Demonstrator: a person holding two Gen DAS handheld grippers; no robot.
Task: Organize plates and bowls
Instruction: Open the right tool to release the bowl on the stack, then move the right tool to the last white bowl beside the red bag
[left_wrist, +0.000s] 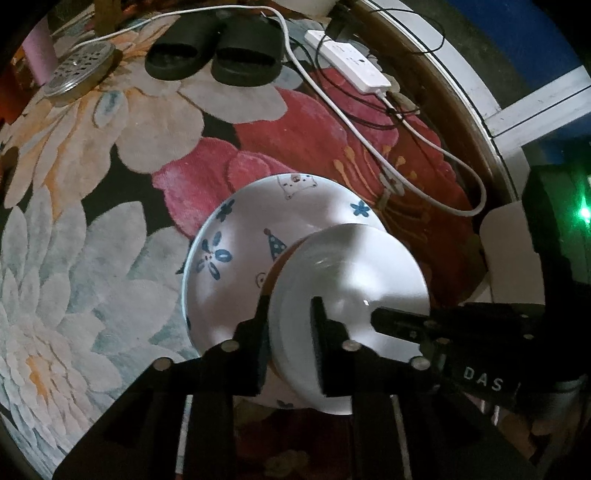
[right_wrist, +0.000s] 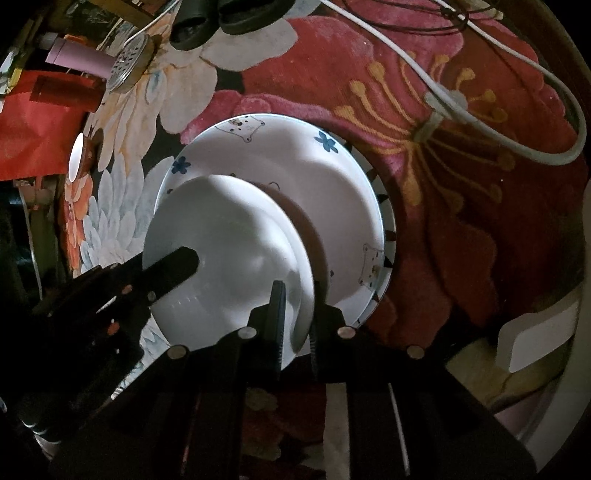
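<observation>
Floral rug (left_wrist: 92, 240) beneath bowl-hidden (left_wrist: 351, 266) patterned plate (left_wrist: 236, 236)

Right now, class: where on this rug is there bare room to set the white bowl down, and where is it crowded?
Free: the pale flower stretch of rug left of the patterned plate, short of the metal strainer lid and black slippers. Crowded: right of the plate, with white cable and power strip. Both hand-held grippers, left and right, grip the white bowl.

Dim floral rug (left_wrist: 110, 229), black slippers (left_wrist: 218, 55)
</observation>
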